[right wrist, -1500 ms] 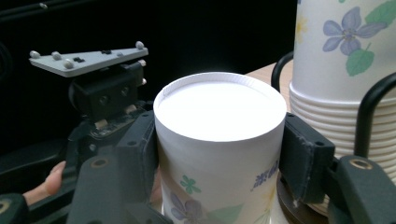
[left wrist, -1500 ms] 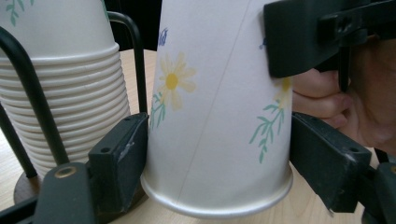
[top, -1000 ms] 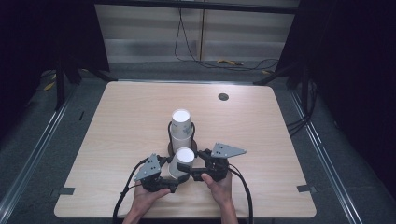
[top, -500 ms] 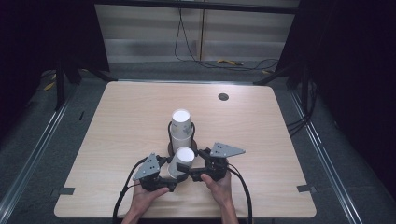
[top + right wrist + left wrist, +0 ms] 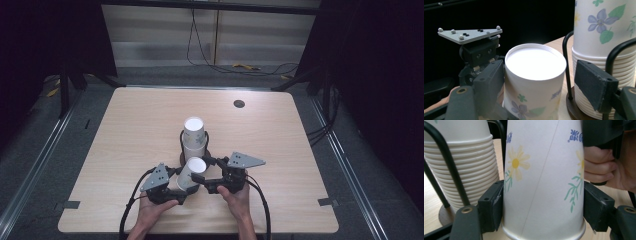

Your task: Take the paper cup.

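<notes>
Paper cup (image 5: 191,172), upside down and printed with flowers, sits clamped low on its wall between the closed jaws of the left gripper (image 5: 543,206). The right gripper (image 5: 541,85) stands open about the cup's upturned base, one jaw against the wall, the other clear. Just behind, at twelve o'clock from the cup, a stack of cups (image 5: 194,135) stands in a black wire holder (image 5: 569,62) on the wooden table (image 5: 280,150). Nothing has visibly shifted over the past second, which suggests a pause after lifting one cup away. Small blue print (image 5: 576,135) near the base is too small to read.
</notes>
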